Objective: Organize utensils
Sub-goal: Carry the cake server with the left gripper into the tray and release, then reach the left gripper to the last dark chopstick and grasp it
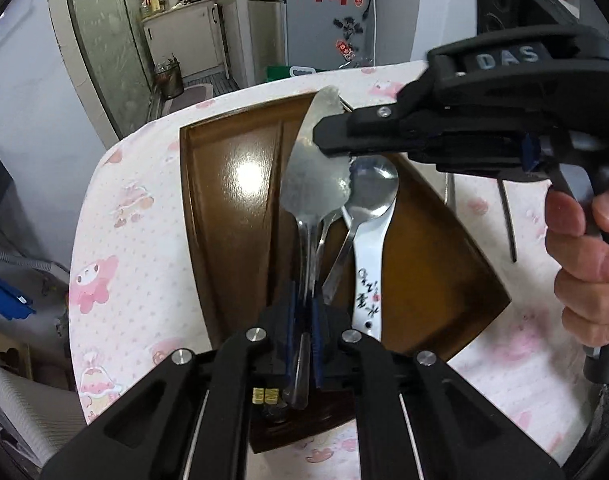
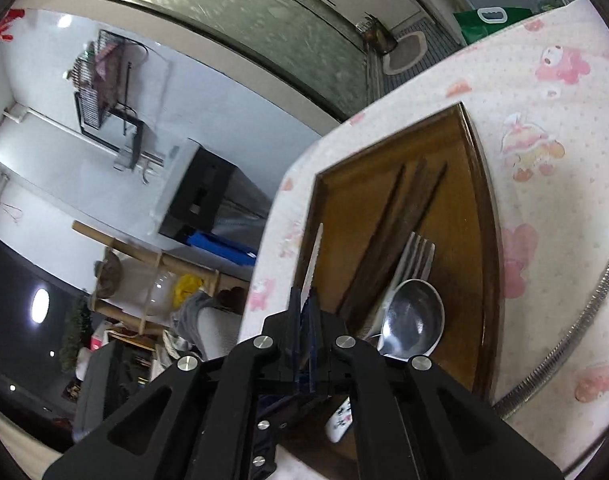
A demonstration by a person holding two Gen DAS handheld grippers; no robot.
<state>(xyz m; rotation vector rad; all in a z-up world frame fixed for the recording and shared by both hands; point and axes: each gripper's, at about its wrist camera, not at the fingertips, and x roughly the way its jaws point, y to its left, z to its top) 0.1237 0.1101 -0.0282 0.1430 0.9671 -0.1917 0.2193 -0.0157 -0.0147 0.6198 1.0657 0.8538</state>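
Kitchen in the background, with a pink cartoon-print cloth over the tabletop point(image 1: 136, 248) and a brown wooden tray point(image 1: 232, 208) on it. Left gripper point(image 1: 302, 312) is clenched on a metal spoon's point(image 1: 312, 188) handle, bowl raised over the tray. Right gripper point(image 2: 308, 312) is clamped on a thin knife point(image 2: 313, 256), its blade poking out above the tray's edge. Chopsticks point(image 2: 388, 240), a fork point(image 2: 416, 256) and another spoon point(image 2: 414, 316) lie in the tray.

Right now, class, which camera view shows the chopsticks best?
The right wrist view: the dark chopsticks lie lengthwise in the wooden tray, unobstructed, beside the fork. In the left wrist view they are not visible.
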